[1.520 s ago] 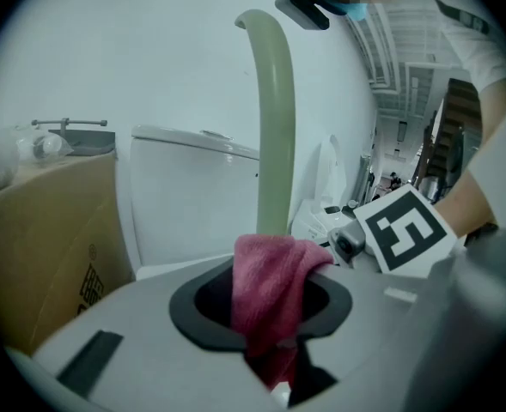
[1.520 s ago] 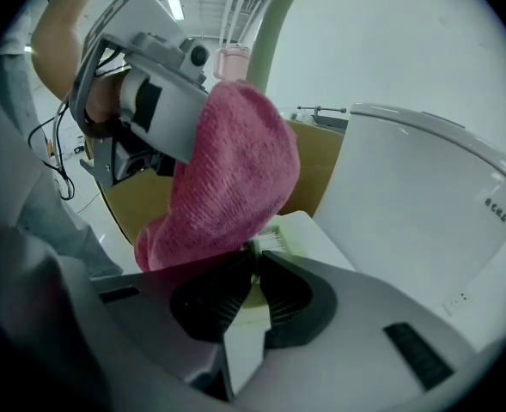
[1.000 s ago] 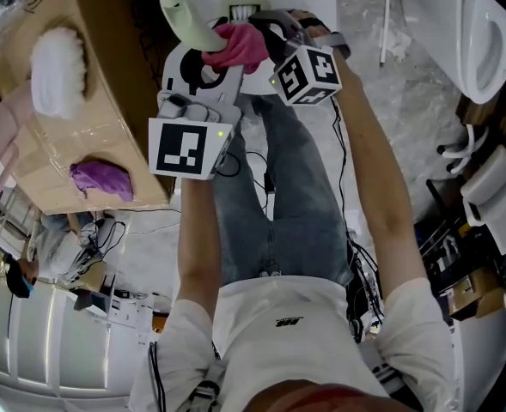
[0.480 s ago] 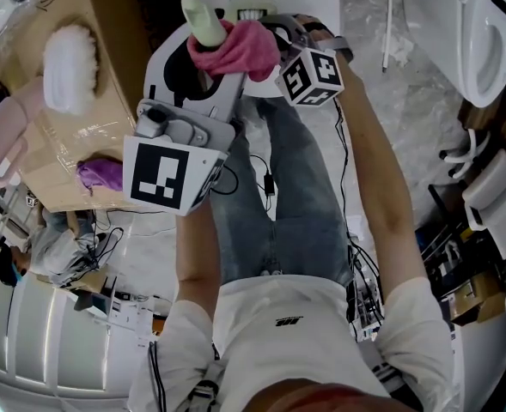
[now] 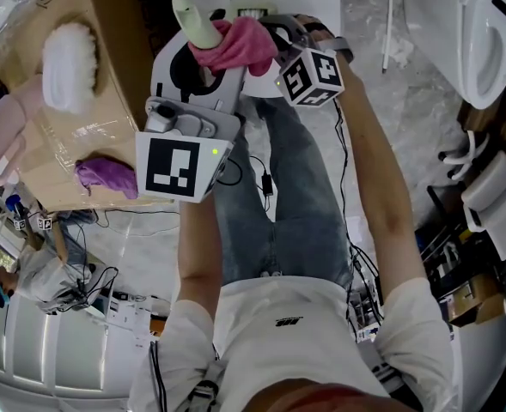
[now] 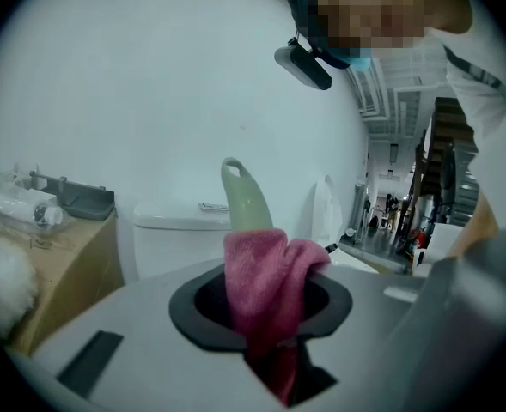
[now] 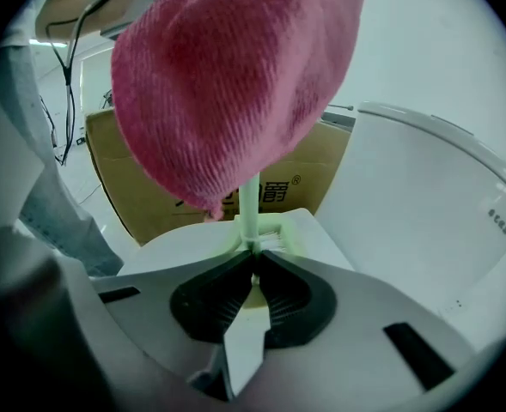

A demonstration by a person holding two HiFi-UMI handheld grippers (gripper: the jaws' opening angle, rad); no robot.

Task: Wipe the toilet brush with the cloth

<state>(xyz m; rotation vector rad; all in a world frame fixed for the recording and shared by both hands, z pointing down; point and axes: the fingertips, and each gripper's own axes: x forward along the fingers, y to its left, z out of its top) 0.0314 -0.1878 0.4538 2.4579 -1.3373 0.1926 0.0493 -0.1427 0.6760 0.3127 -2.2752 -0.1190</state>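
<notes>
The toilet brush has a pale green handle (image 5: 192,20) (image 6: 246,200) and a thin shaft (image 7: 248,204). My right gripper (image 5: 265,26) (image 7: 253,269) is shut on the shaft just by the white brush head (image 5: 251,11). A pink cloth (image 5: 240,45) (image 6: 265,290) (image 7: 235,75) is wrapped round the handle. My left gripper (image 5: 214,58) (image 6: 274,316) is shut on the cloth, and its jaws have just been closing on it. The handle's tip sticks out past the cloth. The part of the handle under the cloth is hidden.
A cardboard box (image 5: 106,101) at the left carries a white fluffy duster (image 5: 68,67) and a purple cloth (image 5: 106,177). A toilet (image 5: 484,33) stands at the upper right, with a white stick (image 5: 388,15) on the floor. The person's legs (image 5: 278,187) are below the grippers.
My left gripper has risen towards the head camera with the pink cloth in it. The right gripper and the brush shaft have stayed put.
</notes>
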